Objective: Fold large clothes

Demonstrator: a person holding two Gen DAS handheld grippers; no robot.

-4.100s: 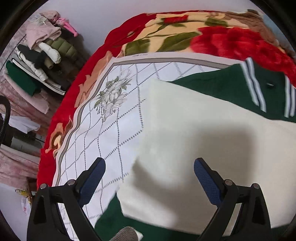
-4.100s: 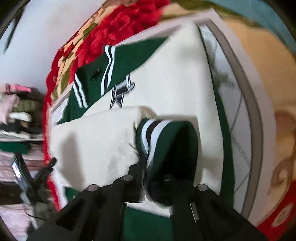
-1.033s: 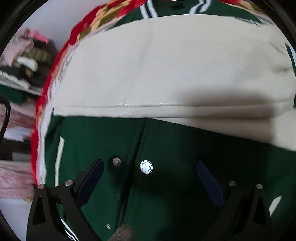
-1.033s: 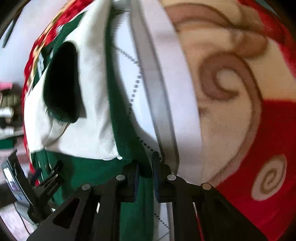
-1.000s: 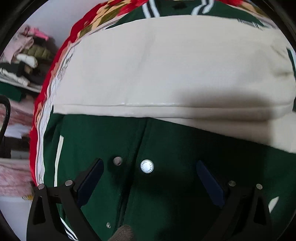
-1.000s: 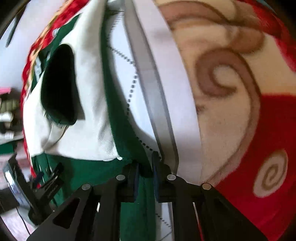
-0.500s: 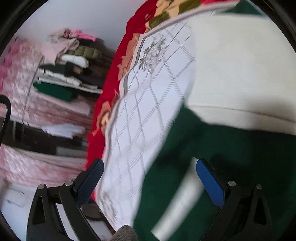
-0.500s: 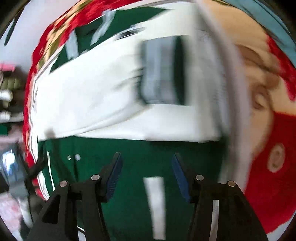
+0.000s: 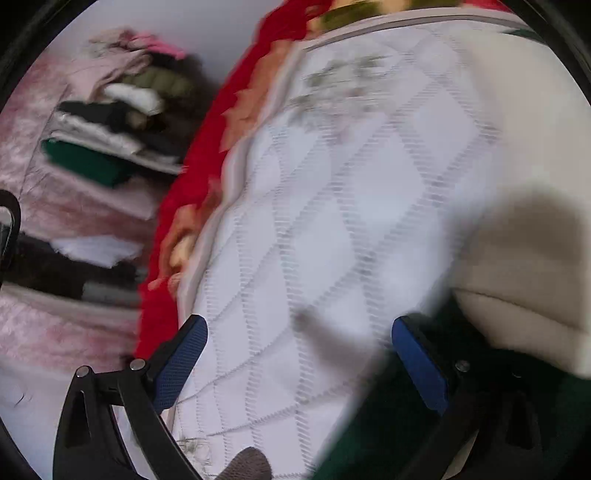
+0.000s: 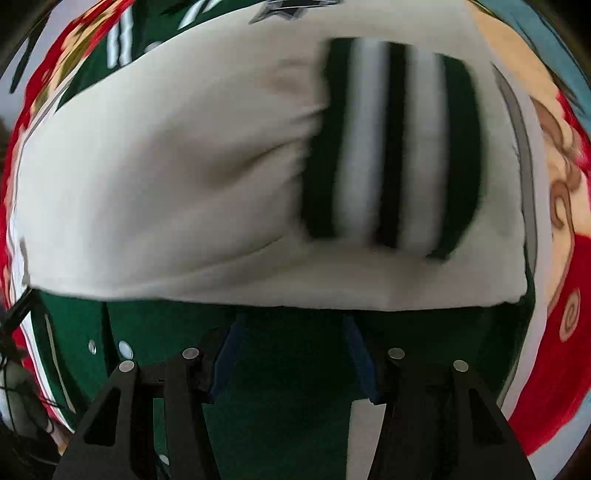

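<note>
Green varsity jacket with cream sleeves (image 10: 184, 177) fills the right wrist view, striped knit cuff (image 10: 391, 147) upper right. Right gripper (image 10: 295, 354) lower centre, jaws just opened, spread, nothing between. Left gripper (image 9: 299, 365) spread wide over white quilted bedspread (image 9: 332, 221); jacket at right edge.

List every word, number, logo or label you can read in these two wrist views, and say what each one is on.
None can be read.
Jacket chest emblem, at the top edge of the right wrist view: a dark shape with white edging, cut off and blurred, no letters legible.
Jacket snap buttons: plain white discs here, any engraving too small to tell.
Left wrist view: motion-blurred, no text on the quilted bed cover.
</note>
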